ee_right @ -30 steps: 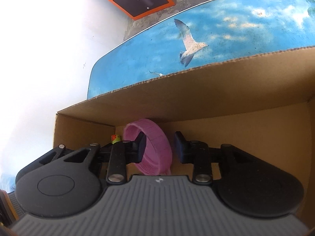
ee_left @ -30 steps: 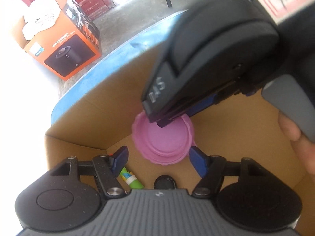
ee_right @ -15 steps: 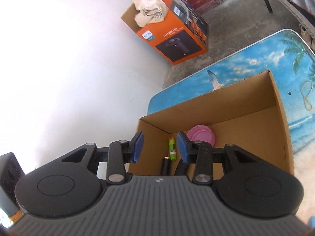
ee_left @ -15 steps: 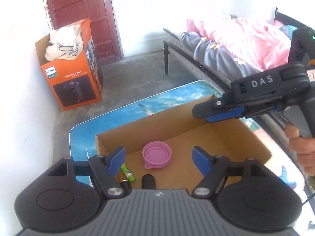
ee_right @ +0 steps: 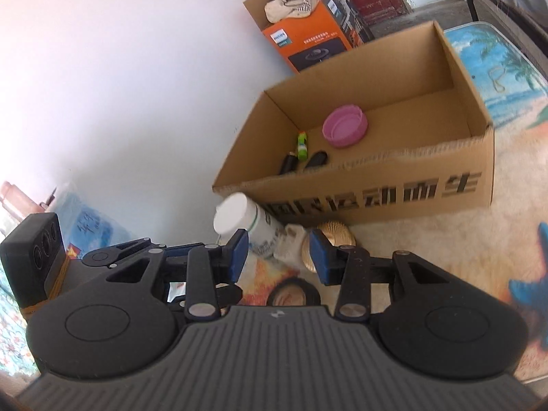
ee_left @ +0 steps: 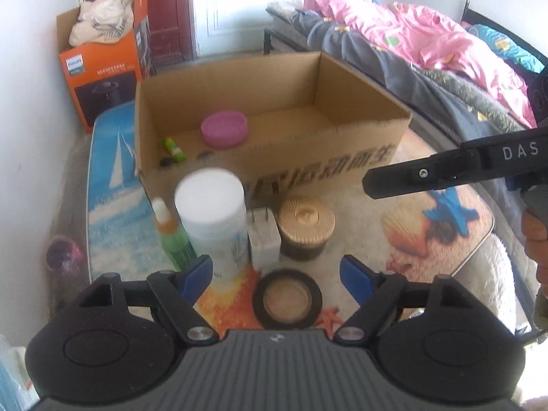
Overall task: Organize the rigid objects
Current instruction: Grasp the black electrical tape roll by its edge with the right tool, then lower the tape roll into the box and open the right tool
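Note:
A brown cardboard box stands on the table. In it lie a pink lid, a green tube and two small black items. In front of the box stand a white canister, a green spray bottle, a white block, a gold-lidded jar and a black tape ring. My left gripper hovers over these, jaws opening and empty. My right gripper is open and holds nothing.
The table top carries a beach print. An orange carton with cloth on it stands by the white wall behind. A bed with a pink quilt runs along the right. A dark cup sits left of the table.
Both grippers have drawn back out of the box and risen. The right gripper's fingers were around the pink lid; it now lies free in the box. The left jaws stand wider.

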{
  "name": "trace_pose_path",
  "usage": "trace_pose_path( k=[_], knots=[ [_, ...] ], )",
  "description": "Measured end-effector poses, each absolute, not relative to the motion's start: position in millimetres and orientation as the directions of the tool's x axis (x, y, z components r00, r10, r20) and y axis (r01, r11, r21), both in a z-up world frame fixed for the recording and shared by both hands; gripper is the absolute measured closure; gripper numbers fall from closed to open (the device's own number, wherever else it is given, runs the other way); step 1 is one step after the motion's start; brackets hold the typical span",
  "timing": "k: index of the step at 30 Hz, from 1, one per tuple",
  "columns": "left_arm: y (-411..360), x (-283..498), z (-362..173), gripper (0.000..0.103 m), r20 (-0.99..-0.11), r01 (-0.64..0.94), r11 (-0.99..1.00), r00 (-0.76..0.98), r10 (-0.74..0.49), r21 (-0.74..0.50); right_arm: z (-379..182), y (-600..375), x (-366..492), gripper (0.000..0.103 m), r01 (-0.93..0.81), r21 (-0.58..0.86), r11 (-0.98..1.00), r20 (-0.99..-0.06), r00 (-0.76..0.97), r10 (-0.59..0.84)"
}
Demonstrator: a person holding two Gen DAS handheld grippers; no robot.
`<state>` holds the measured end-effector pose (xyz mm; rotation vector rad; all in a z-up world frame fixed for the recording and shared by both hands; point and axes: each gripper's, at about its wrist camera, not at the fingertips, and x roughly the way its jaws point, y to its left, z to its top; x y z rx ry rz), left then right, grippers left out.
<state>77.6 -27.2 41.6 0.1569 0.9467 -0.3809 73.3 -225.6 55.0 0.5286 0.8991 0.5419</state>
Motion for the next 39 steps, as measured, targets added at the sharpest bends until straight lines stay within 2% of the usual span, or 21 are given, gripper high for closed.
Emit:
trace_pose_path(
  k=[5,9,13,16,22,32,39],
  knots=[
    [-38,67,-6,0.022,-0.847,0.392,0.919,0.500,-0.182,0.034,8,-188,67,0.064,-0.191,0.567,0.801,-0.676,0.449,0.585],
    [-52,60,-23,0.023,-0.847,0.430,0.895,0.515,-0.135,0.119,-10,-163,75,0.067,-0.222,0.498,0.838,-0.733,0.410,0.543],
    [-59,61,-35,0.029,-0.847,0.443,0.883,0.519,-0.110,0.157,-17,-147,81,0.077,-0.264,0.438,0.859,-0.764,0.394,0.510],
    [-56,62,-35,0.030,-0.844,0.437,0.889,0.522,-0.126,0.138,-23,-139,85,0.081,-0.281,0.399,0.873,-0.790,0.378,0.482],
    [-51,63,-34,0.037,-0.844,0.423,0.901,0.515,-0.152,0.096,-24,-133,90,0.084,-0.309,0.379,0.872,-0.801,0.362,0.476],
    [-50,50,-30,0.038,-0.818,0.414,0.905,0.552,-0.164,0.098,-25,-132,82,0.087,-0.306,0.370,0.877,-0.799,0.377,0.469],
    [-56,25,29,0.038,-0.719,0.400,0.899,0.677,-0.158,0.180,39,-138,51,0.087,-0.359,0.291,0.887,-0.733,0.512,0.448]
  ],
)
